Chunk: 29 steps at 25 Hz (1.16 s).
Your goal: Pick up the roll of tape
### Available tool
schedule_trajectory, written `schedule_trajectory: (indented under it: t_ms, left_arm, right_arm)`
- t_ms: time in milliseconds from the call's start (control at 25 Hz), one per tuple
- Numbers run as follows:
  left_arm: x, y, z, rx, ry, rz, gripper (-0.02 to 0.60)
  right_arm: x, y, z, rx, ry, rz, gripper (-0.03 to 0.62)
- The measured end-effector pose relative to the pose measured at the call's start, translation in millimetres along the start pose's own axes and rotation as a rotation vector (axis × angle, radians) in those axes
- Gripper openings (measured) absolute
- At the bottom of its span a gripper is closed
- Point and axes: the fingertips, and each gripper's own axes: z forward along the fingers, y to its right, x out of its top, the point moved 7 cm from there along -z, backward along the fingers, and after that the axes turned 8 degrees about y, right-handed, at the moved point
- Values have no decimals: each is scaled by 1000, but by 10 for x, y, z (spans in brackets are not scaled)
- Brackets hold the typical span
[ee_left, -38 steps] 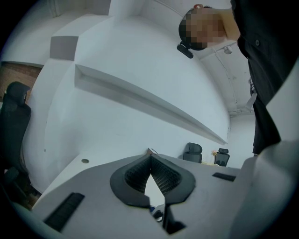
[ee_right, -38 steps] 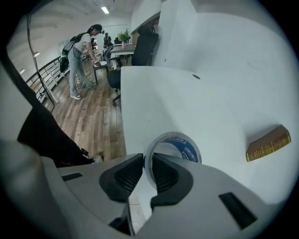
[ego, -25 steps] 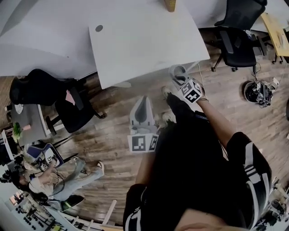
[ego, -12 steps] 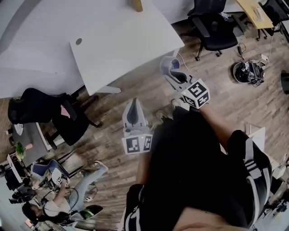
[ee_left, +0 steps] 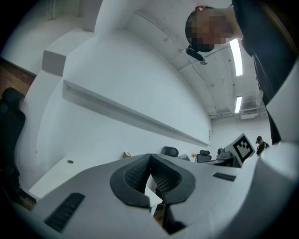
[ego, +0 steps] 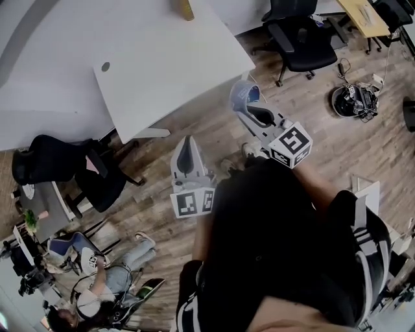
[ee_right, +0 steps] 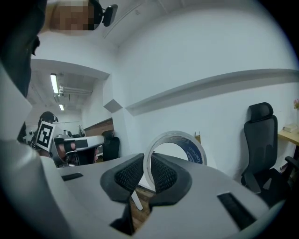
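The roll of tape [ee_right: 174, 136] is a clear ring with a blue inner label. It stands upright with its wall pinched between the pads of my right gripper [ee_right: 148, 173], which is shut on it. In the head view the roll [ego: 240, 94] hangs in the air off the white table's corner, at the tip of the right gripper [ego: 250, 107]. My left gripper [ego: 185, 141] floats beside it to the left, over the wooden floor. In the left gripper view its jaws [ee_left: 150, 164] meet with nothing between them.
A white table [ego: 162, 58] fills the upper left and carries a small wooden block [ego: 183, 9]. Black office chairs stand at the upper right [ego: 301, 39] and at the left [ego: 71, 168]. A person sits at the lower left [ego: 97, 285]. Cabled gear [ego: 353, 100] lies on the floor.
My right gripper has risen with the tape roll held in it and its marker cube has swung out to the right. The left gripper has drifted a little up and left.
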Motion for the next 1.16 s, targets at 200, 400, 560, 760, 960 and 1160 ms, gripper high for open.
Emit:
schedule_trajectory:
  t_ms: [200,400,560,760,960,1160]
  left_arm:
    - [-12,88,136,-13,3,11,23]
    - [-10,95,201,-11,11,16,23]
    - [-26,127,246,-7,12,14,23]
    - [-20,163,270,-9,18,14,23]
    - [-33,169,217,-6,19,10,23]
    - [-25,178,150,-2,20,6,23]
  right_arm:
    - [47,117,5,9,12,-20,61]
    - [74,153,46,19,23,-25,61]
    - [67,202,47,22,14,-29,61]
    - [68,200,29,28,9,-32,60]
    - [41,156,16,34,9,-37,61]
    - [38,97,-8,39,11,-36,61]
